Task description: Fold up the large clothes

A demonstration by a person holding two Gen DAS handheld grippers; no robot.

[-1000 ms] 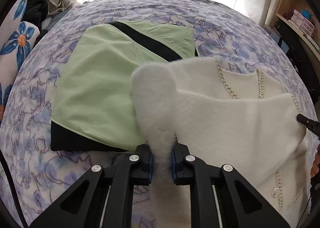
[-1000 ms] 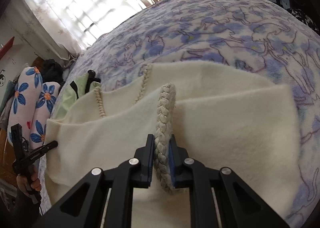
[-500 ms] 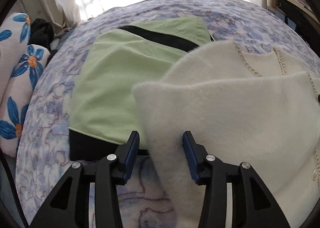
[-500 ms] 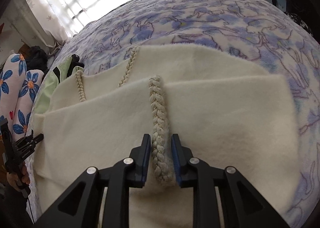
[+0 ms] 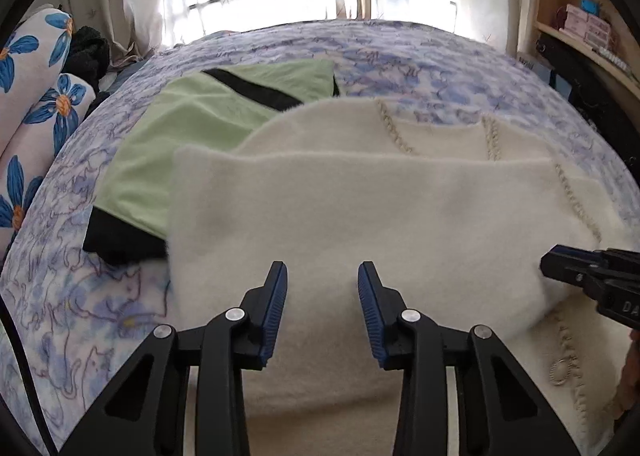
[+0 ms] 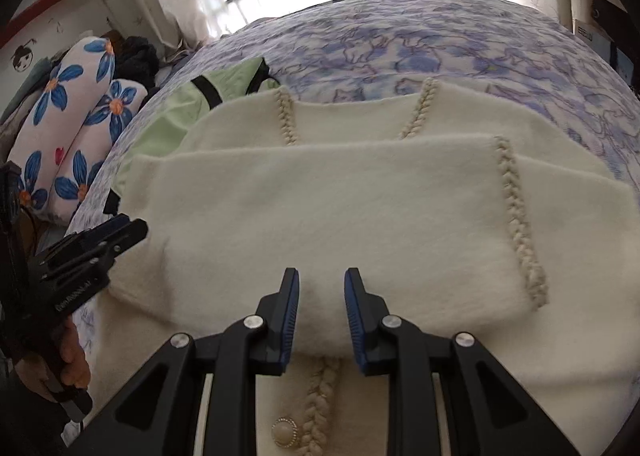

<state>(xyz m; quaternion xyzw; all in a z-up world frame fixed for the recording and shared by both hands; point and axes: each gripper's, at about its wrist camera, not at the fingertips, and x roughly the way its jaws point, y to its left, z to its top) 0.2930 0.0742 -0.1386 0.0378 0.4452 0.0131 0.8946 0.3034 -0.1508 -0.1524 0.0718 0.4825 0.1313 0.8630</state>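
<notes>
A cream fleece garment [image 5: 360, 208] with braided trim lies on the bed with one part folded over it; it fills the right wrist view [image 6: 328, 208] too. My left gripper [image 5: 322, 276] is open and empty, just above the folded part's near edge. My right gripper [image 6: 322, 284] is open and empty over the same near edge, with a braided strip and a round button [image 6: 285, 432] below it. Each gripper shows in the other's view, the right one [image 5: 592, 280] at the right edge and the left one [image 6: 88, 248] at the left edge.
A folded green garment with black trim [image 5: 192, 128] lies to the left, partly under the cream one. The bed has a blue-and-white patterned sheet [image 5: 420, 56]. Flowered pillows [image 6: 72, 124] lie at far left. A curtained window is behind; wooden shelves [image 5: 580, 24] stand at right.
Both grippers opened and let go of the cream garment. The folded part now lies flat. Both grippers pulled back toward its near edge.
</notes>
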